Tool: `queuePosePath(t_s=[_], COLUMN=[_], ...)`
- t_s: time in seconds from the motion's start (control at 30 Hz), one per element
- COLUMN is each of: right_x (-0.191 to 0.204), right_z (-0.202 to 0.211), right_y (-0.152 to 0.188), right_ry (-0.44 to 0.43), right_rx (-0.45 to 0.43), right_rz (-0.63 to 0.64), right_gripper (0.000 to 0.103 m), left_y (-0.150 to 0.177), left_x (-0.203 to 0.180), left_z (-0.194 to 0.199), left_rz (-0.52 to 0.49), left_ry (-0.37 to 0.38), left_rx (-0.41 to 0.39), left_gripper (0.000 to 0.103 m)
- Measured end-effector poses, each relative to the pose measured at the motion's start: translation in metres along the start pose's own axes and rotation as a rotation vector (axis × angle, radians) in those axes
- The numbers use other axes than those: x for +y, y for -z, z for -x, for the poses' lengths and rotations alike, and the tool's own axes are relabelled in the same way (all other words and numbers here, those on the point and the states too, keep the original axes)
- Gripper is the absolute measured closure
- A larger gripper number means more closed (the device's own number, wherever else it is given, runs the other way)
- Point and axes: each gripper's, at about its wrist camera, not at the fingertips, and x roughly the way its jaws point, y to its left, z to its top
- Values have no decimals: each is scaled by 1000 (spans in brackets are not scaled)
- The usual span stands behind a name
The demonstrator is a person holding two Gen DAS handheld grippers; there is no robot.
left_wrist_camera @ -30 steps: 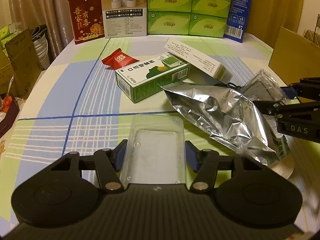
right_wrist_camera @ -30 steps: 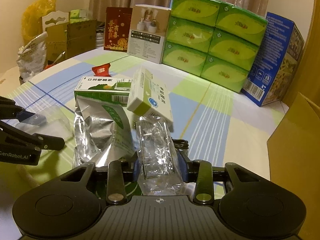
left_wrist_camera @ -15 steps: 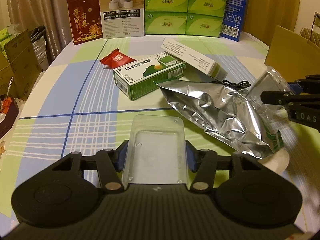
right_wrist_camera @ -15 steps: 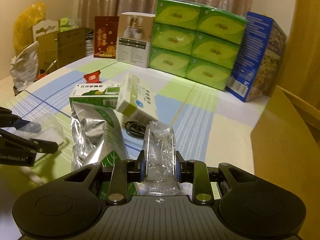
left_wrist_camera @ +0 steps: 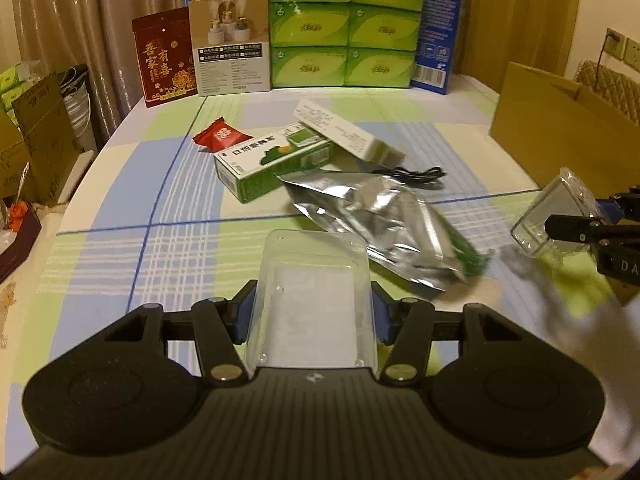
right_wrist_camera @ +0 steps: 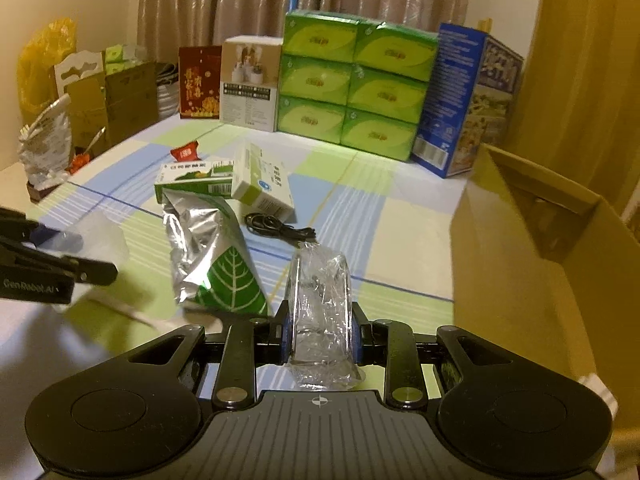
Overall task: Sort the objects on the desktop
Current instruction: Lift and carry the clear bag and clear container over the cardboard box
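My left gripper (left_wrist_camera: 312, 314) is shut on a clear plastic tray (left_wrist_camera: 312, 288), held above the checked tablecloth. My right gripper (right_wrist_camera: 320, 340) is shut on a crumpled clear plastic package (right_wrist_camera: 320, 304), lifted off the table beside the open cardboard box (right_wrist_camera: 540, 264). In the left wrist view the right gripper (left_wrist_camera: 592, 228) and its plastic package (left_wrist_camera: 552, 212) show at the right edge. The right wrist view has the left gripper (right_wrist_camera: 60, 256) and its tray (right_wrist_camera: 100, 236) at the left edge. A silver foil pouch (left_wrist_camera: 384, 220) lies between them.
On the table lie a green and white medicine box (left_wrist_camera: 272, 160), a white box (left_wrist_camera: 344, 134) leaning on it, a red candy wrapper (left_wrist_camera: 220, 136) and a black cable (left_wrist_camera: 412, 174). Green tissue packs (left_wrist_camera: 344, 24), a blue box (left_wrist_camera: 436, 24) and a red bag (left_wrist_camera: 164, 56) line the back.
Both grippers rose with their plastic pieces. The right gripper closed tighter on its package and carried it right, toward the cardboard box, uncovering the black cable.
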Motion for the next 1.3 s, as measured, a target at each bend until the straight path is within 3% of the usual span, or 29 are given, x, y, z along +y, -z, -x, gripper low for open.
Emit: queuePosePath(t_s=[0.6,0.93,1.3], right_x=[-24,-75,-129], right_z=[122,167,195], right_y=[19,25,35], right_ry=[1,61,117], right_rx=[-55,-105,-147], right_rz=[-131,-239,-338], right_gripper=[78,78,78], left_y=[9,1,-20], left_x=[-67,-124,-199], left_z=[109,132,133], left_rz=[20,-2,-97], left_ry=[58,114,188], left_rx=[-29,-34,-44], left_gripper=[52,52,52])
